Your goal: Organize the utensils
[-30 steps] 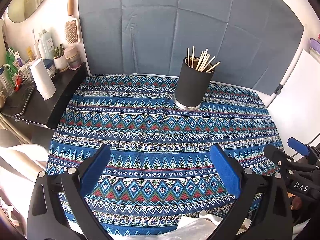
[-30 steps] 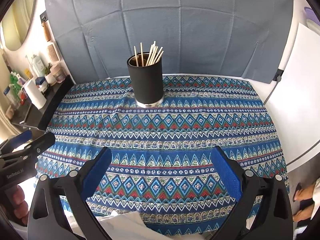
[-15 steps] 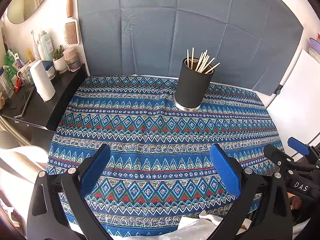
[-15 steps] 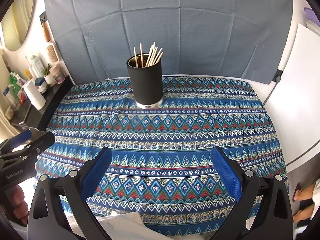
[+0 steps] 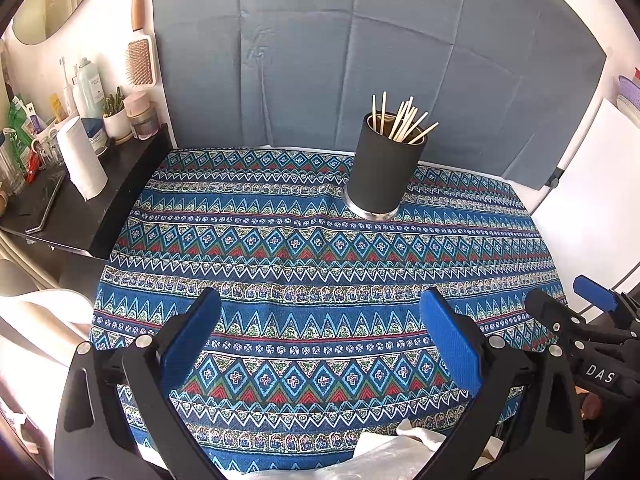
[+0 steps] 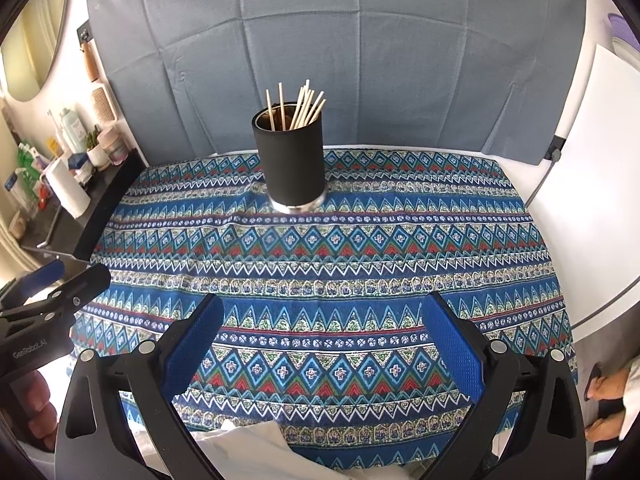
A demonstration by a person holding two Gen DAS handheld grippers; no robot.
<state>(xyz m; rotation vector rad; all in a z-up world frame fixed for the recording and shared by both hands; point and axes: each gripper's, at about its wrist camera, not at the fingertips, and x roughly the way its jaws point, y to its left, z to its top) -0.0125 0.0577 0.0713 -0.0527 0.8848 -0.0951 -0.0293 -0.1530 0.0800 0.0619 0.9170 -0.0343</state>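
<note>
A: Start at the fingers. What are they doing?

B: On the left gripper (image 5: pixel 320 344) the blue fingers (image 5: pixel 192 340) stand wide apart with nothing between them but patterned cloth. The right gripper (image 6: pixel 320 344) is the same: fingers (image 6: pixel 452 348) spread wide, empty.

A: And their pose?

B: Both hover low over the near edge of the desk (image 5: pixel 320 248), side by side and level, pointing toward the back. Each one shows at the edge of the other's view.

A: Where are the utensils?

B: The wooden sticks (image 6: pixel 298 106) all stand in the black cylindrical holder (image 6: pixel 290 164), which is upright at the back of the desk, well apart from both grippers. The sticks lean fanned out above the rim.

A: Anything loose on the cloth?

B: None that I can see. Only some white crumpled material (image 5: pixel 400 444) at the near edge, below the grippers.

A: So how far along?

B: I judge it essentially done, since every visible stick is in the holder. Nothing visible remains to collect.
</note>
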